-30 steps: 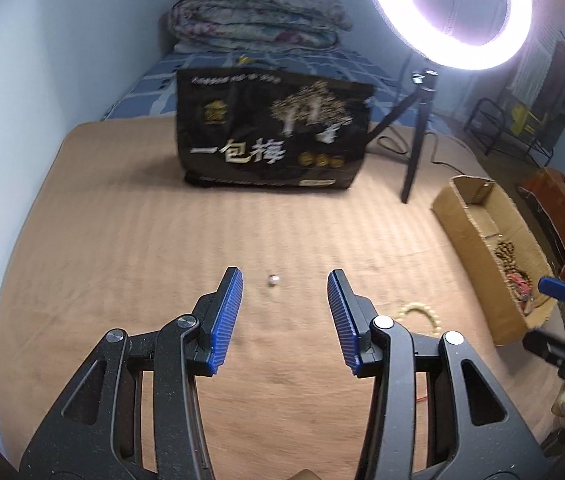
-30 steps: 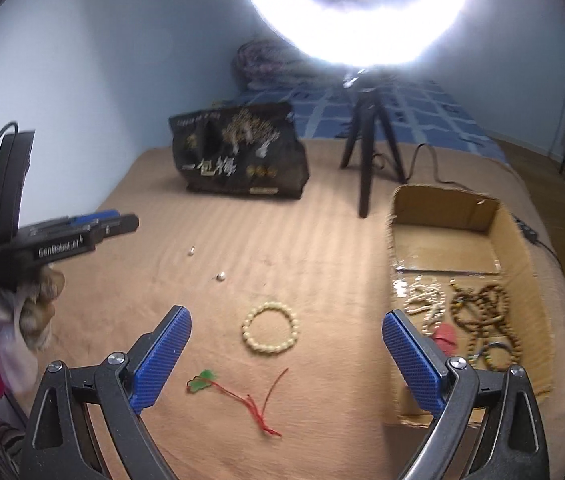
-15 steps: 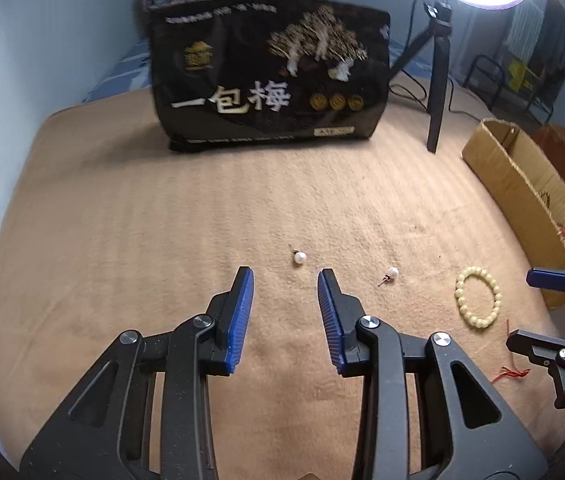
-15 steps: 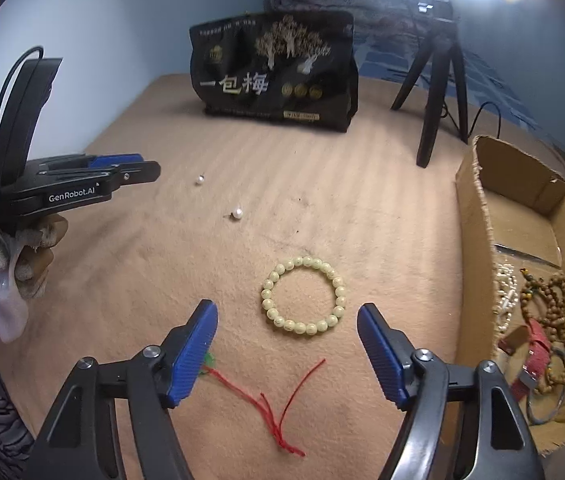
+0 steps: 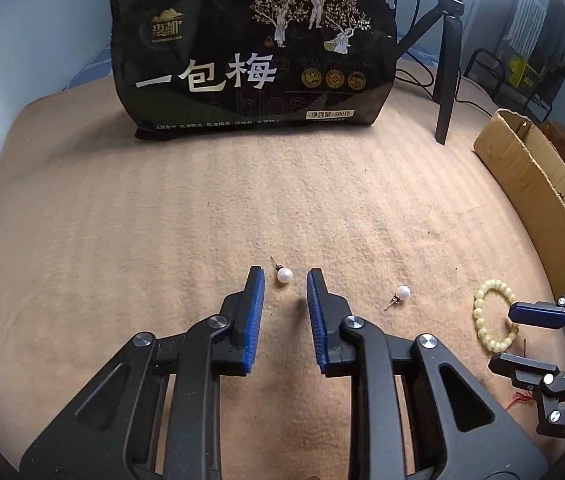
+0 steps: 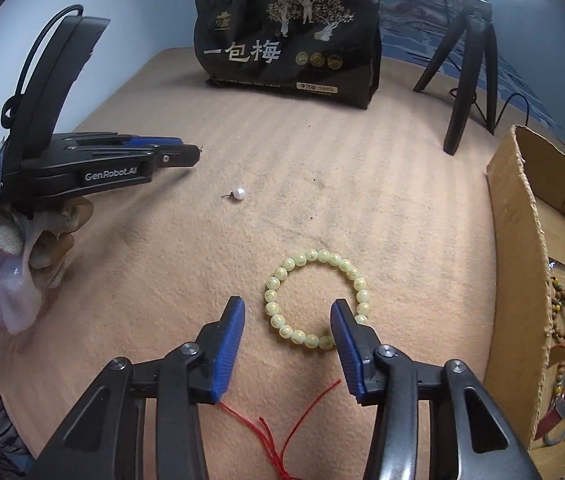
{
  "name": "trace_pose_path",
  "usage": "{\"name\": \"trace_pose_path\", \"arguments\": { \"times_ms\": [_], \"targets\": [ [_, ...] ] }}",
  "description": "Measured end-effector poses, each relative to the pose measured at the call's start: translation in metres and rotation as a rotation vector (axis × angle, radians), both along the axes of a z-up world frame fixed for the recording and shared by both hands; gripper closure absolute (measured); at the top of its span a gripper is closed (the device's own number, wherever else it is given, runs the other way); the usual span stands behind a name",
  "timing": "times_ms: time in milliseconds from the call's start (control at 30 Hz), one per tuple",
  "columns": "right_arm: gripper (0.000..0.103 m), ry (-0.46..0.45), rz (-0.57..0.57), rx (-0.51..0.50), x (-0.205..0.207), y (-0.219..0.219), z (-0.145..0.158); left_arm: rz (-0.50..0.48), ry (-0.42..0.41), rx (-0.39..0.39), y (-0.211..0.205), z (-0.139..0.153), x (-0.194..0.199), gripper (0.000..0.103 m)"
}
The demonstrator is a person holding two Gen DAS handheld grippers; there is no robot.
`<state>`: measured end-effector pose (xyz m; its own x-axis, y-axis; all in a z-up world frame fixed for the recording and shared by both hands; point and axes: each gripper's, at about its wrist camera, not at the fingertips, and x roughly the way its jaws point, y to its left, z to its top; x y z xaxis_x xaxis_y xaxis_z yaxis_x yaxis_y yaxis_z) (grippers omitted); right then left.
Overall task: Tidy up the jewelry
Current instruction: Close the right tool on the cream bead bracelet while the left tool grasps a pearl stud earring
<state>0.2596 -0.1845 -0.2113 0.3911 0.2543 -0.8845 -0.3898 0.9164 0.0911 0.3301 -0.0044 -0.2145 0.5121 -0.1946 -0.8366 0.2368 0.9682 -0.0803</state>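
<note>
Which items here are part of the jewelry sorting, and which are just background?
Job: pearl earring between the left gripper fingers, second pearl earring, yellow bead bracelet, red string, cardboard box, right gripper.
Background: black snack bag, tripod.

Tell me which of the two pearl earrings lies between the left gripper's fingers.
The left pearl earring, between the tips of the left gripper. The other pearl earring lies outside, to its right.
</note>
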Motion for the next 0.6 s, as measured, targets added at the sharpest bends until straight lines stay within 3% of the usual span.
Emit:
{"name": "trace_pose_path", "arguments": {
  "times_ms": [400, 600],
  "targets": [
    [0.066, -0.002, 0.019, -0.037, 0.007, 0.007, -0.006, 0.0, 0.007, 0.02, -0.008, -0.01, 0.006, 0.096],
    [0.08, -0.001, 0.035, -0.061, 0.009, 0.011, -0.009, 0.002, 0.002, 0.016, -0.006, -0.012, 0.007, 0.097]
  ]
}}
